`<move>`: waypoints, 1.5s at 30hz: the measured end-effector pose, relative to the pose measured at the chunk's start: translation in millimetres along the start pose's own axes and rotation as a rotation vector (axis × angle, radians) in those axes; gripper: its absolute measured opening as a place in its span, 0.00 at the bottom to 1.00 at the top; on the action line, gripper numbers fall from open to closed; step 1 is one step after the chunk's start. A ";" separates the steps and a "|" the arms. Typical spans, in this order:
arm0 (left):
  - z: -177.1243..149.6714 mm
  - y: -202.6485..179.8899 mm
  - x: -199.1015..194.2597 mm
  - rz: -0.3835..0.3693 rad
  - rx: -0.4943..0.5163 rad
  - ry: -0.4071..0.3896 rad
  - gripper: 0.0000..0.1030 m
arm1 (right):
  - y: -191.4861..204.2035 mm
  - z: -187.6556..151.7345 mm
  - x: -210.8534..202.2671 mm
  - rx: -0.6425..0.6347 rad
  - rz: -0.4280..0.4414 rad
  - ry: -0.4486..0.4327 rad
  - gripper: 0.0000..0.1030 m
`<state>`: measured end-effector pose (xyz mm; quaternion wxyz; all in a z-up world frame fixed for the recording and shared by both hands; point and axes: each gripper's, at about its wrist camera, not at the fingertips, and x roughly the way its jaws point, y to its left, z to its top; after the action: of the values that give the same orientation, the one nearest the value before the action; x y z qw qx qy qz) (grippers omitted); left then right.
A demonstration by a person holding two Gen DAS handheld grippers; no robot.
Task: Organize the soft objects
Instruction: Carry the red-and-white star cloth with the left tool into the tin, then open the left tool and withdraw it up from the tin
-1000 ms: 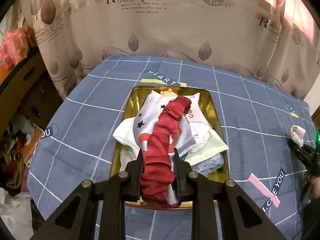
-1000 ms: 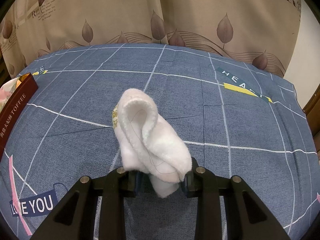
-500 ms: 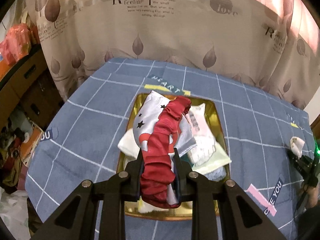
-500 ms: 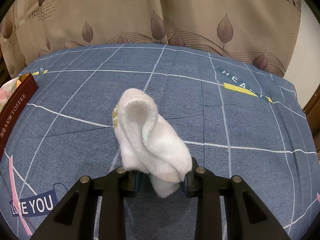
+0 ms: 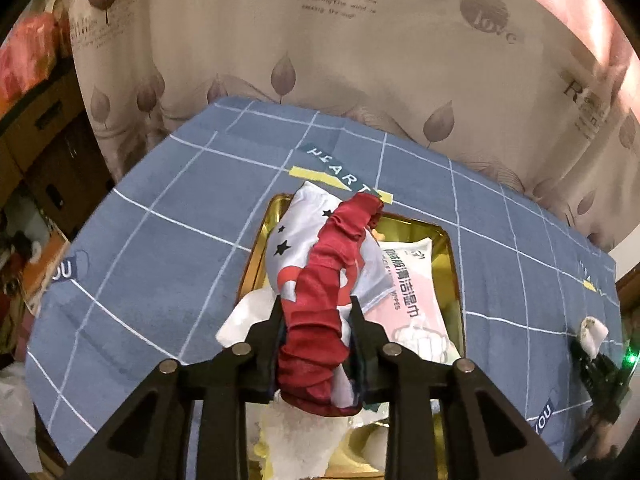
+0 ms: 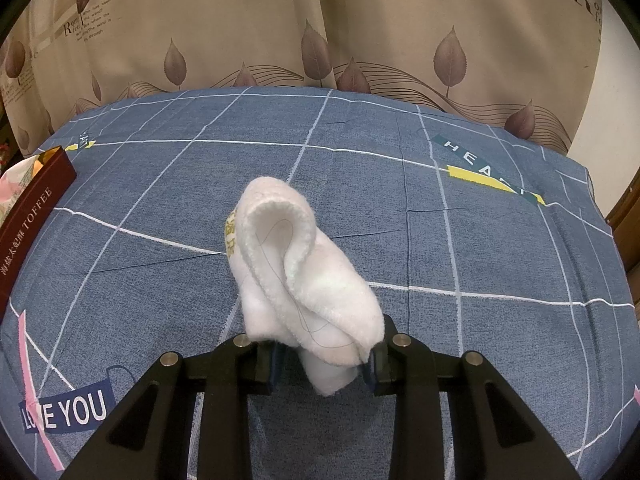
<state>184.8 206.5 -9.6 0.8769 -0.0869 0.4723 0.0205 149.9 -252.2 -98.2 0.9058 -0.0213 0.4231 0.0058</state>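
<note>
Lying between the fingers of the left claw, a red ruffled cloth runs forward from the jaws and drapes over the heap in a gold tray. These jaws have just been opening; the cloth is between them, and a gap shows beside the right finger, so whether the pads press on it cannot be told. Under the cloth, ahead of the claw, sits a white star-printed cloth. To its right in the tray lies a pink wipes pack. Fluffy white cloth fills the near end of the tray, beneath the claw. The tray rests on a blue checked tabletop.

The right claw is clamped on a folded white towel, which sticks up ahead of the fingers above the tabletop. Far left of this claw is a brown toffee box.
</note>
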 end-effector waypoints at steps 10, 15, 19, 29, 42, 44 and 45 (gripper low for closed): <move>-0.6 -6.0 -1.9 0.045 0.039 -0.039 0.60 | -0.3 -0.1 0.1 0.000 -0.001 0.000 0.29; -4.0 -8.5 -21.2 0.052 0.065 -0.077 0.60 | 0.0 -0.1 -0.2 -0.001 -0.002 0.000 0.29; -18.5 -8.1 -45.2 0.099 0.088 -0.124 0.60 | 0.0 0.1 -0.3 0.000 0.000 0.000 0.29; -74.9 27.4 -78.6 0.182 0.013 -0.167 0.60 | 1.3 0.1 -0.8 -0.011 -0.014 -0.003 0.29; -108.5 56.1 -74.8 0.239 -0.045 -0.200 0.60 | 7.4 2.0 -7.9 -0.031 -0.024 -0.014 0.24; -109.8 56.1 -73.5 0.267 -0.036 -0.214 0.60 | 12.0 4.4 -13.5 -0.029 -0.013 -0.022 0.24; -110.5 55.4 -73.3 0.282 -0.027 -0.221 0.60 | 14.4 5.4 -15.2 -0.027 -0.009 -0.024 0.24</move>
<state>46.6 245.4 -15.5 0.9107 -0.0287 0.3800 0.1592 143.9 -237.5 -83.5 0.9104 -0.0354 0.4122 0.0077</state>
